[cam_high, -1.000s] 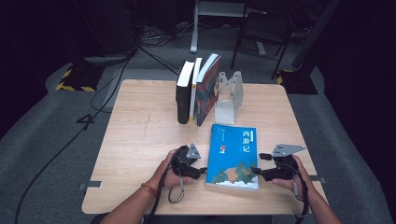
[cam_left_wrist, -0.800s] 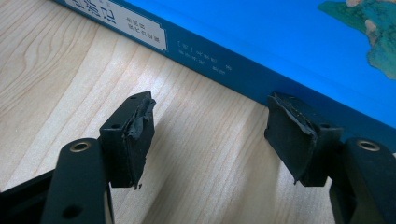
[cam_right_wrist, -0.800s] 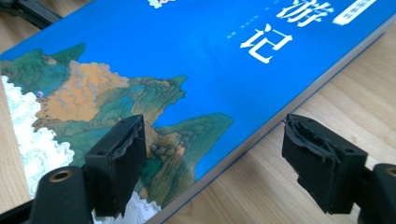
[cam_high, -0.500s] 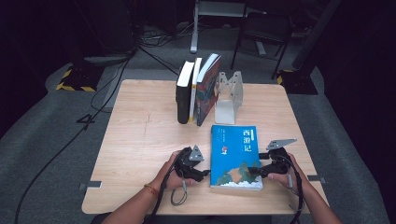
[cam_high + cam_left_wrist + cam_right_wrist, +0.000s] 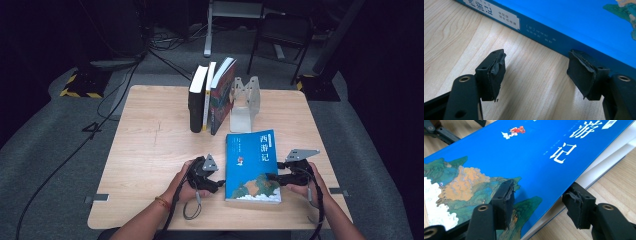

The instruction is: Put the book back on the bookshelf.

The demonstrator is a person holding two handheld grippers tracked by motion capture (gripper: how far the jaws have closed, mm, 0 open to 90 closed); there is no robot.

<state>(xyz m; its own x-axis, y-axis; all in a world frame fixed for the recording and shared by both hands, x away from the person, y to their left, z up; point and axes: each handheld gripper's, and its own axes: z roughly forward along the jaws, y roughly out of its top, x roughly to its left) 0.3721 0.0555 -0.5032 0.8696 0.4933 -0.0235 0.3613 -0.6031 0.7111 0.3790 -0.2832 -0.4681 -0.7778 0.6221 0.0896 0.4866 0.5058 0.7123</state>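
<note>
Count: 1 blue book (image 5: 253, 166) lay flat on the wooden table (image 5: 155, 145), near the person's edge, between 2 grippers. 3 more books (image 5: 211, 95) stood upright at the far-centre of the table, w/ 1 metal bookend (image 5: 244, 102) just right of them. 2 hands were in the high view, 1 per gripper.

Left gripper (image 5: 206, 175): sat just left of the blue book's spine side. In the left gripper view (image 5: 536, 72) the jaws stood well apart w/ bare table between them; 1 pad (image 5: 581, 72) lay against or just short of the spine edge, contact not resolvable. Nothing was held.

Right gripper (image 5: 280, 177): at the blue book's right edge, low on the cover. In the right gripper view (image 5: 539, 202) 1 jaw was over the cover artwork, the other beside the page block, so the cover's open edge was between the jaws. The jaws had just been closing, yet a gap remained at both pads; no clamp was visible.

Hidden/unclear: blue book cropped in both gripper views, top and right. Cover appeared lifted slightly off the pages (image 5: 609, 157) at that edge. Spine text (image 5: 496, 15) too small to read. Titles of the 3 standing books not legible. Forearms cut off at the bottom of the high view; room around the table too dark to resolve.
</note>
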